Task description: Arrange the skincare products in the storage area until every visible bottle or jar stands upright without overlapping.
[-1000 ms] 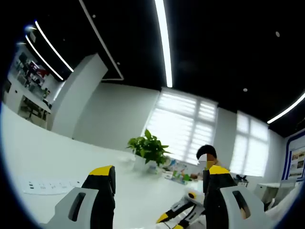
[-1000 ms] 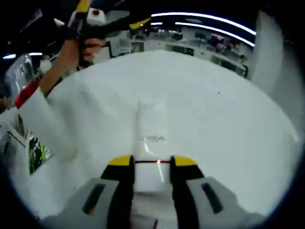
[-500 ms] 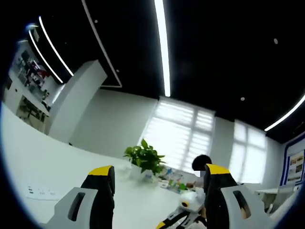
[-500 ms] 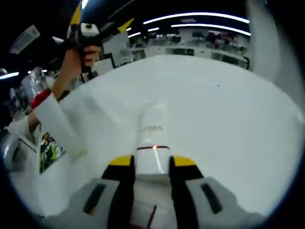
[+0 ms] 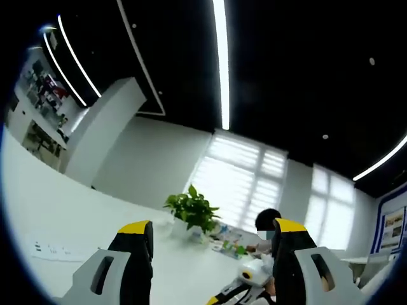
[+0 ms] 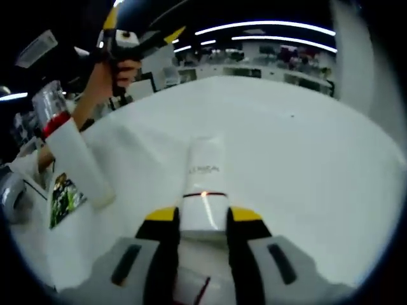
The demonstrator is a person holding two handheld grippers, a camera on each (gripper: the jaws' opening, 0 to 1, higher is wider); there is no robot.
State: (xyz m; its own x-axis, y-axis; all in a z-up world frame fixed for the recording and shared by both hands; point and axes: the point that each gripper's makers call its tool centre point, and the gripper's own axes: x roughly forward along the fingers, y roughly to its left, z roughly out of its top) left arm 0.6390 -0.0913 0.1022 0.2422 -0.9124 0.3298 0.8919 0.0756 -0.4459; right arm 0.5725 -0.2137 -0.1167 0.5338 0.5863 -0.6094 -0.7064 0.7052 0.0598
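Observation:
In the right gripper view my right gripper (image 6: pixel 202 217) is shut on a white tube-shaped skincare bottle (image 6: pixel 205 175) with grey lettering. The bottle points away from me, over the white table (image 6: pixel 305 146). My left gripper (image 6: pixel 137 38) is held high at the top left by a hand, far from the bottle. In the left gripper view the left gripper (image 5: pixel 213 232) is open with nothing between its jaws, and it points up over the table toward a dark ceiling.
A white sleeve with a red cuff (image 6: pixel 54 124) crosses the left side. A carton with a green picture (image 6: pixel 63 198) lies below it. A potted plant (image 5: pixel 193 213), small items and a seated person sit far across the table; a socket strip (image 5: pixel 54 251) is nearer.
The right gripper has kept hold of the bottle, which now sits a little higher over the table. The left gripper's camera has tilted slightly upward.

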